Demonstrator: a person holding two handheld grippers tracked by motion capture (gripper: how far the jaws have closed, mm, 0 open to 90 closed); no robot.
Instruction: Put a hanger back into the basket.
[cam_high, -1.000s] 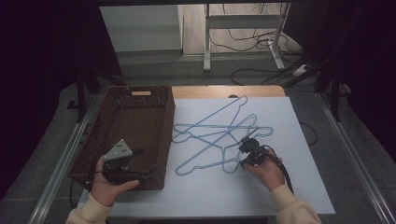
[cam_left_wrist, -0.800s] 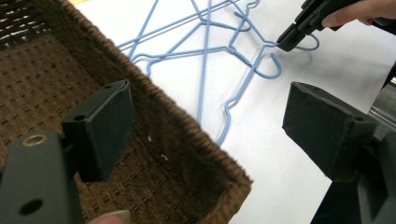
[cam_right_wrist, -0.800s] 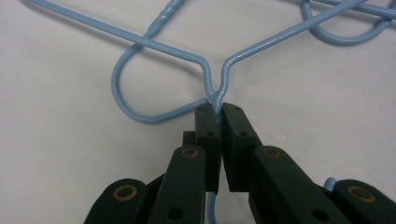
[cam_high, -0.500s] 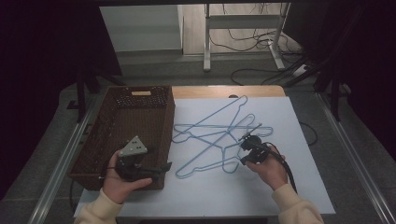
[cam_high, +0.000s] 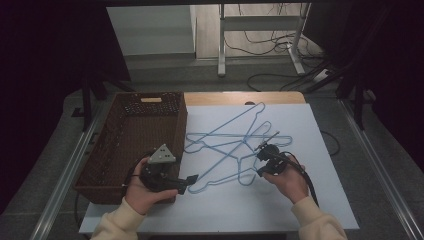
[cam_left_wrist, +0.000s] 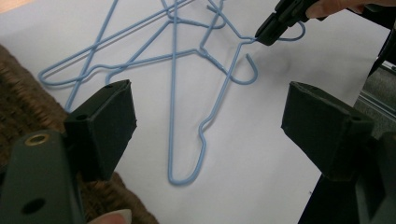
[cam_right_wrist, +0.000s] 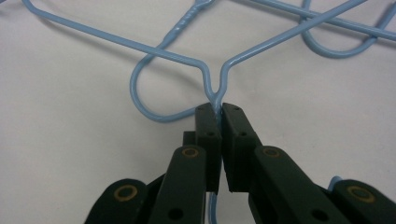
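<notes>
Blue wire hangers lie tangled on the white table top. My right gripper is at their right side. In the right gripper view it is shut on the thin wire of one hanger, just below the neck bend. My left gripper is at the basket's near right corner, pointing at the hangers. Its jaws stand wide open above the table, and the rounded end of a hanger lies on the table below and between them, untouched.
A brown woven basket stands on the left of the table, its edge close beside my left gripper. Behind the table are a metal frame and cables on the floor.
My left gripper has moved right, from over the basket's near edge to the basket's corner beside the hangers. The right gripper has kept still on its hanger.
</notes>
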